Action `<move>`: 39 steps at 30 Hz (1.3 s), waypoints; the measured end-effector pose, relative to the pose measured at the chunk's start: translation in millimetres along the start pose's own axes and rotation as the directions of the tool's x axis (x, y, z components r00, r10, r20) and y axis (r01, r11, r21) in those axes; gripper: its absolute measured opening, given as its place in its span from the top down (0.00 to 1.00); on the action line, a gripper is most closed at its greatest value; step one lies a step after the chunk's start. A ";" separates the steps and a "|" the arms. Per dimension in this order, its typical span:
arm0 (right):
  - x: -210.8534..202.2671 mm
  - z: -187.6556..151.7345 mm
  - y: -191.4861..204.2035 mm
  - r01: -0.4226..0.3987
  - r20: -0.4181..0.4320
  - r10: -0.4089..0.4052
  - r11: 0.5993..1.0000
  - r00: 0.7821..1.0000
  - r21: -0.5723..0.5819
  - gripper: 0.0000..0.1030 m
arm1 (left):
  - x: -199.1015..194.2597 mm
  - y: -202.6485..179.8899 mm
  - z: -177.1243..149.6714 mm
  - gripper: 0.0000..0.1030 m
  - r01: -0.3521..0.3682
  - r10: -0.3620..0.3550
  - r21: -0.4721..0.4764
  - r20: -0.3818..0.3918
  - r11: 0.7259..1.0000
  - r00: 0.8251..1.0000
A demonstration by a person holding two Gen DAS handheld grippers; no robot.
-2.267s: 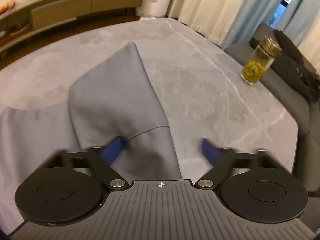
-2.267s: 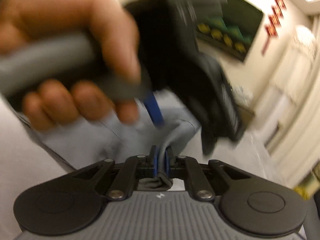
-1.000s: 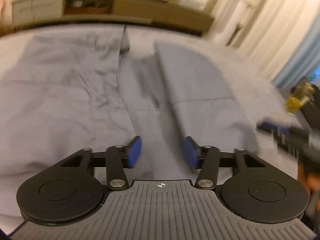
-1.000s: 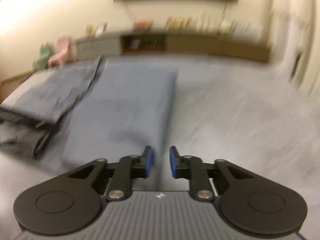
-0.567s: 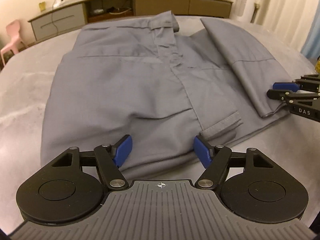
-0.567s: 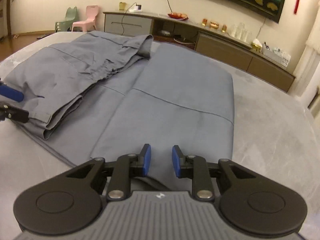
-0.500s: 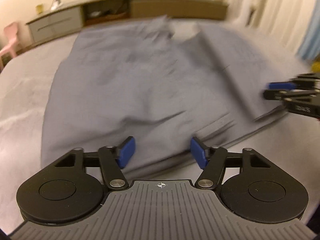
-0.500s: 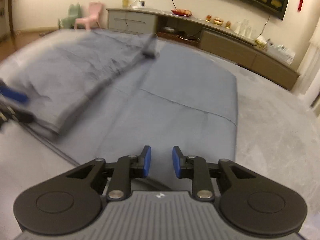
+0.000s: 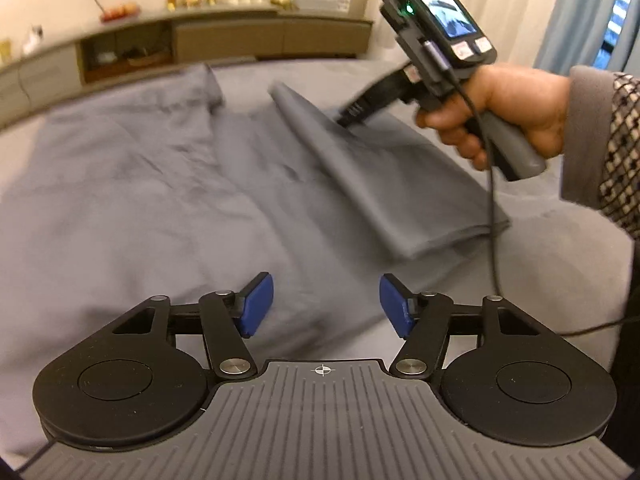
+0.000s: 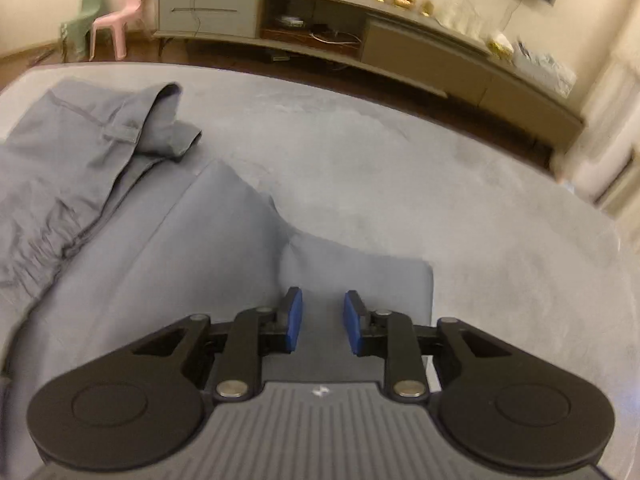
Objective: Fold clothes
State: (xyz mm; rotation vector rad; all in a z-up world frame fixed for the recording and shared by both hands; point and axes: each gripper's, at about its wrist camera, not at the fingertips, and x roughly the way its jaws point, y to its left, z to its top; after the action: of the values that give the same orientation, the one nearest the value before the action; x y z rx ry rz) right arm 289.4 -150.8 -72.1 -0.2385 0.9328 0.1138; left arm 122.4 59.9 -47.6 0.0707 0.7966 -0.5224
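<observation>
The left hand-held gripper [image 9: 326,306] hovers with its fingers spread wide over the near hem of the grey garment [image 9: 152,184], gripping nothing. The right hand-held gripper [image 10: 322,322] has its fingers narrowly parted above the folded-over panel [image 10: 224,248], also gripping nothing. The garment lies flat on the grey table [image 10: 460,184], its long axis running away toward the far sideboard [image 10: 400,52], with bare table to the right of the fold.

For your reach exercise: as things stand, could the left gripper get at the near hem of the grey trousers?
Probably yes. The left gripper is open just above the grey trousers, and nothing lies between. The right gripper works the folded leg off to the side.
</observation>
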 end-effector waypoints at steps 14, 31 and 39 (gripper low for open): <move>-62.0 -73.7 126.0 -0.493 -0.016 0.493 0.870 0.870 0.028 0.76 | -86.3 24.7 -21.5 0.38 -0.073 0.019 0.348 0.156 0.935 0.988; -75.9 -93.0 113.4 -0.570 0.040 0.574 0.800 0.818 0.187 0.61 | -97.9 44.3 -39.5 0.31 -0.057 0.041 0.368 0.051 0.928 0.998; -88.8 -88.5 122.4 -0.677 0.057 0.683 0.704 0.728 0.216 0.97 | -96.3 34.6 -47.9 0.32 -0.024 -0.001 0.430 0.057 0.902 0.998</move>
State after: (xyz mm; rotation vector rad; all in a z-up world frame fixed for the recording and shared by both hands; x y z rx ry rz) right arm 143.3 -54.1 -69.9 0.3375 1.0165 0.6959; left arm 51.1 142.7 -18.6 0.4694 0.6126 -0.6807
